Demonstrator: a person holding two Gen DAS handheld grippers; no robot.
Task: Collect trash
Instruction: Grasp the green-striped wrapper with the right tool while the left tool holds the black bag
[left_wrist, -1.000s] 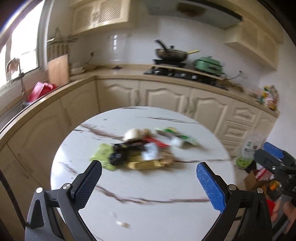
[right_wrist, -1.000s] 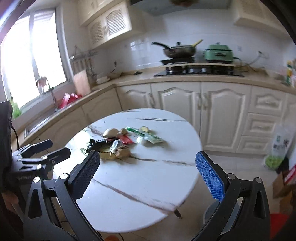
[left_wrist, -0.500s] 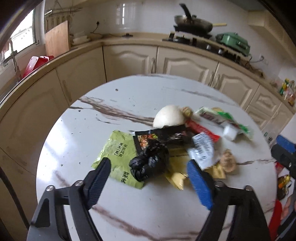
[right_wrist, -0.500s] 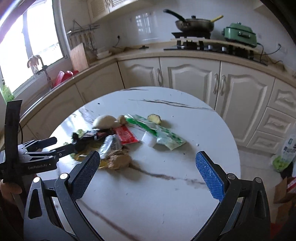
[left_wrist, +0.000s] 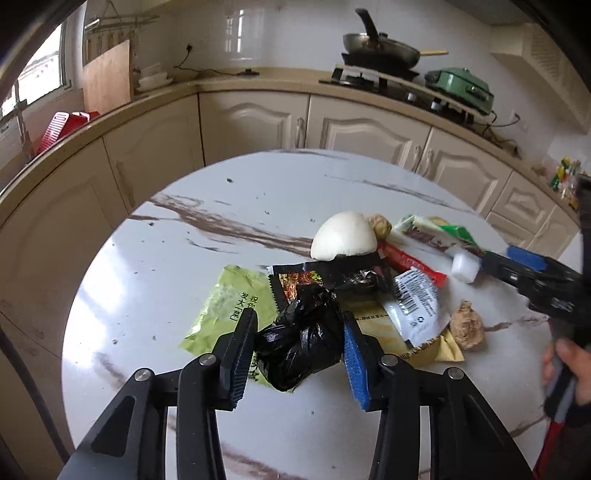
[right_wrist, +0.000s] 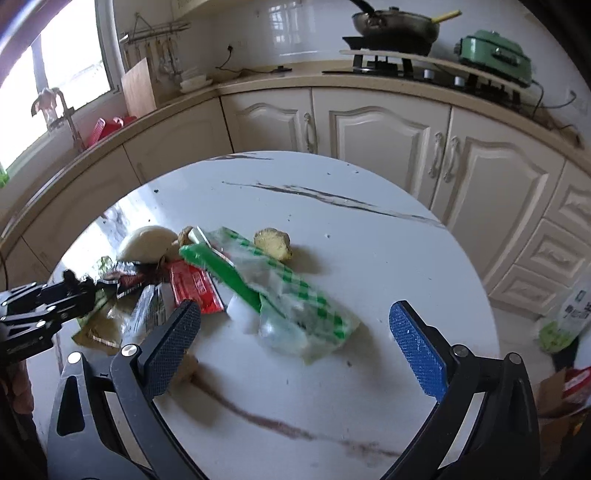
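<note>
Your left gripper (left_wrist: 299, 339) pointed steeply down at the round marble table (left_wrist: 184, 236), with the crumpled black plastic bag (left_wrist: 301, 338) lying directly between its jaws. Those jaws were closing: the blue pad sat against the bag's right side, and the black pad stood at its left edge, where contact could not be confirmed. The bag rested on the near edge of the trash pile, overlapping the green sachet (left_wrist: 229, 302), with the black snack wrapper (left_wrist: 332, 275) just behind it and the white half-dome (left_wrist: 345, 236) farther back. Your right gripper (right_wrist: 295, 332) also angled down toward the table, and its jaws stood wide apart, gripping nothing. The green-checked clear bag (right_wrist: 295, 306) and the white cube (right_wrist: 240, 314) lay on the table between and beyond those jaws, untouched by either pad. The red sachet (right_wrist: 194, 286) lay just behind the black pad. In the left wrist view, your right hand (left_wrist: 570, 363) showed at the right of the black bag, wrapped around the gripper handle.
</note>
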